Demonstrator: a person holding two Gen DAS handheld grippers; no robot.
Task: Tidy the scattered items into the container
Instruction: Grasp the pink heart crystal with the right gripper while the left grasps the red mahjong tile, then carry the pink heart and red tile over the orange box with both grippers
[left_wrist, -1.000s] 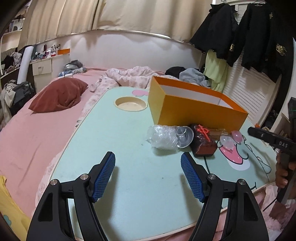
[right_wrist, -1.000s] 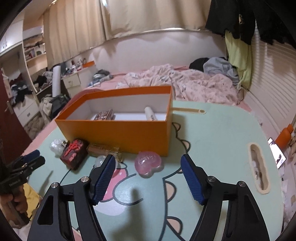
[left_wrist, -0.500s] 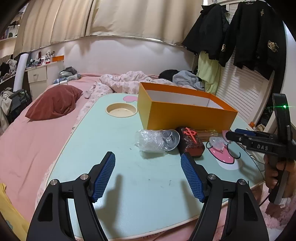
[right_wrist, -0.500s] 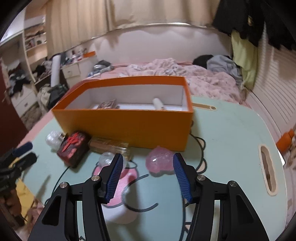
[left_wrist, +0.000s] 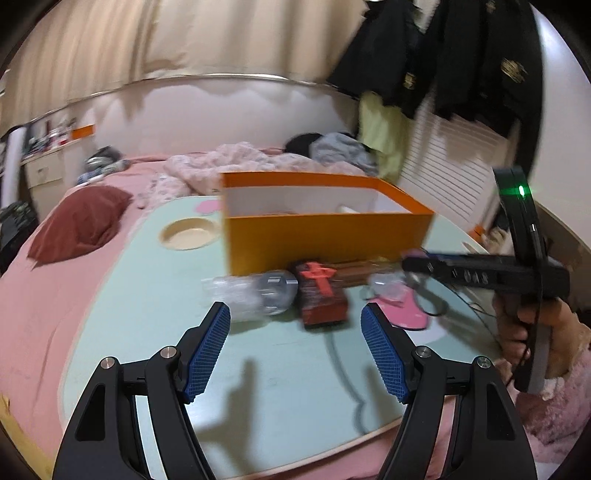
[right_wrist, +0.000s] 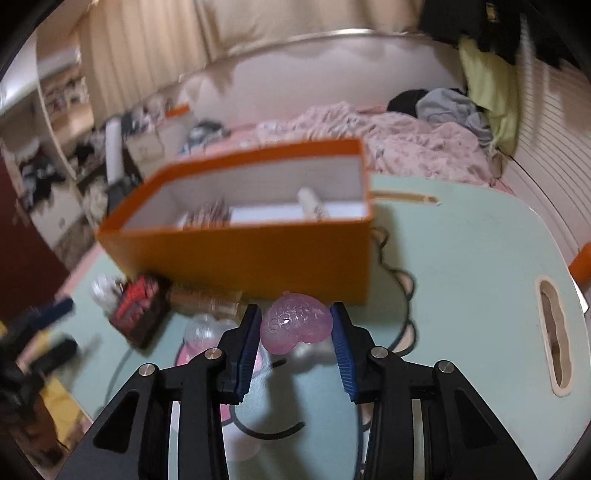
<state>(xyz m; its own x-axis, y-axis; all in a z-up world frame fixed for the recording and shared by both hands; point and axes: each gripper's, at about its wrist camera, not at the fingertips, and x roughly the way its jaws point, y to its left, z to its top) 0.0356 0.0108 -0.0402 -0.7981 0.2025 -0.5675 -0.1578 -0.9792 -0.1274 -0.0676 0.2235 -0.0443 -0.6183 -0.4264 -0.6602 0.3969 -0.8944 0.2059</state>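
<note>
The right tongs (right_wrist: 295, 332) are closing around a pink, translucent heart-shaped item (right_wrist: 295, 326) that lies on the pale green table (right_wrist: 461, 277), just in front of the near right corner of the orange box (right_wrist: 240, 251). The heart sits between the blue pads (right_wrist: 248, 339); the left pad looks to be at its edge, while a narrow gap seems to remain on the right, so the grip is not yet firm. The left tongs (left_wrist: 295, 343) stand released, wide apart and holding nothing, above bare table in front of the clutter. Along the box's front wall lie a crumpled clear plastic piece (left_wrist: 255, 291), a dark red box with red markings (left_wrist: 321, 291), a brown oblong item (left_wrist: 354, 275) right against the wall, and a small clear item (left_wrist: 388, 286). Inside the orange box a white tube (right_wrist: 312, 201) and a dark patterned packet (right_wrist: 208, 216) rest on the floor. A hand (left_wrist: 532, 328) grips the right tool's handle at the edge of the left view.
</note>
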